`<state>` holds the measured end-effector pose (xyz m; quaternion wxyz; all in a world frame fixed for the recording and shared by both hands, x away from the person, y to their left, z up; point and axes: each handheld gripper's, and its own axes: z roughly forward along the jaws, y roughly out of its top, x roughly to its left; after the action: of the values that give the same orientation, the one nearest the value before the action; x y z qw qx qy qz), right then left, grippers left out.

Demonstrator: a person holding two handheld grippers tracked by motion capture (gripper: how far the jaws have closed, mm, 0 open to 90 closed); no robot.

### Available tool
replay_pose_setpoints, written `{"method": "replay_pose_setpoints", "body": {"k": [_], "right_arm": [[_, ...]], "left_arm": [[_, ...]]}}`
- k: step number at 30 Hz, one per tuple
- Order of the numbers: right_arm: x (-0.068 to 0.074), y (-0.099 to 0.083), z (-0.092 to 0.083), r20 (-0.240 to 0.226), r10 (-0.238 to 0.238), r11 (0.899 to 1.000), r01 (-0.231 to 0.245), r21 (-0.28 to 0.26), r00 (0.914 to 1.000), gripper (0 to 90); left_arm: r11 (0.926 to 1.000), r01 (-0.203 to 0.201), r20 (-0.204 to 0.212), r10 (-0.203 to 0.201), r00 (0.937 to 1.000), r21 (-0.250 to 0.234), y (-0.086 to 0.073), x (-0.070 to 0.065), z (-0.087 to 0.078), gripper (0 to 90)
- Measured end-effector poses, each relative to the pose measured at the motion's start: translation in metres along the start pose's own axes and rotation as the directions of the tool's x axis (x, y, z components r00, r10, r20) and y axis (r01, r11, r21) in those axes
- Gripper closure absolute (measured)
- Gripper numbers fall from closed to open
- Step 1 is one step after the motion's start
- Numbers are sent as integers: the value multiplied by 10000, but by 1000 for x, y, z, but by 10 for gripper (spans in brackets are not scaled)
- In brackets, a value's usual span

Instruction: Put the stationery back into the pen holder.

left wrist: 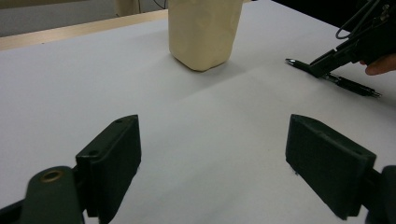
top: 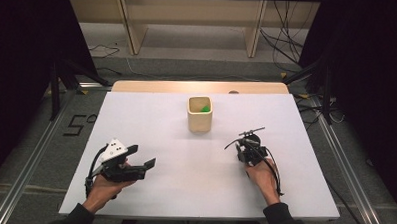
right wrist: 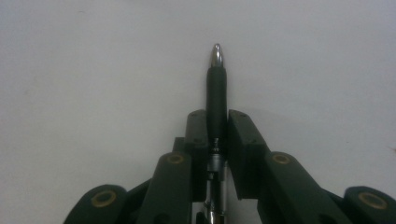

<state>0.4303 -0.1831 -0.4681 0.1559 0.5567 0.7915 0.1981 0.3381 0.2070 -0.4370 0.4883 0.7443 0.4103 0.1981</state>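
Gripping: right gripper fingers closed on the pen, long axis along them.
Left gripper: open, empty.
Cup: far-left of the pen.

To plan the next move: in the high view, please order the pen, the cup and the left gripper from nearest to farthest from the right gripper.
1. pen, between the right gripper's jaws.
2. cup, up and left of it.
3. left gripper, far left.

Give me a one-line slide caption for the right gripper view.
Right gripper closed on a black pen lying on the white table, silver tip pointing away.
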Motion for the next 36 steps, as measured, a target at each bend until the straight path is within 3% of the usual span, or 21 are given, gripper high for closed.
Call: {"method": "replay_pose_setpoints", "body": {"k": [19, 28, 36], "right_arm": [[-3, 1, -7, -349, -426, 9991, 424, -82, 9985, 801], [-10, 3, -22, -697, -255, 9960, 194, -869, 9972, 800], [-13, 6, -34, -1104, -104, 9853, -86, -1705, 9938, 800]], "left_arm": [[10000, 15, -14, -15, 10000, -49, 1, 1, -1, 177], [10000, 35, -19, -36, 10000, -38, 1, 2, -1, 177], [10000, 35, -23, -35, 10000, -39, 0, 2, -1, 177]]}}
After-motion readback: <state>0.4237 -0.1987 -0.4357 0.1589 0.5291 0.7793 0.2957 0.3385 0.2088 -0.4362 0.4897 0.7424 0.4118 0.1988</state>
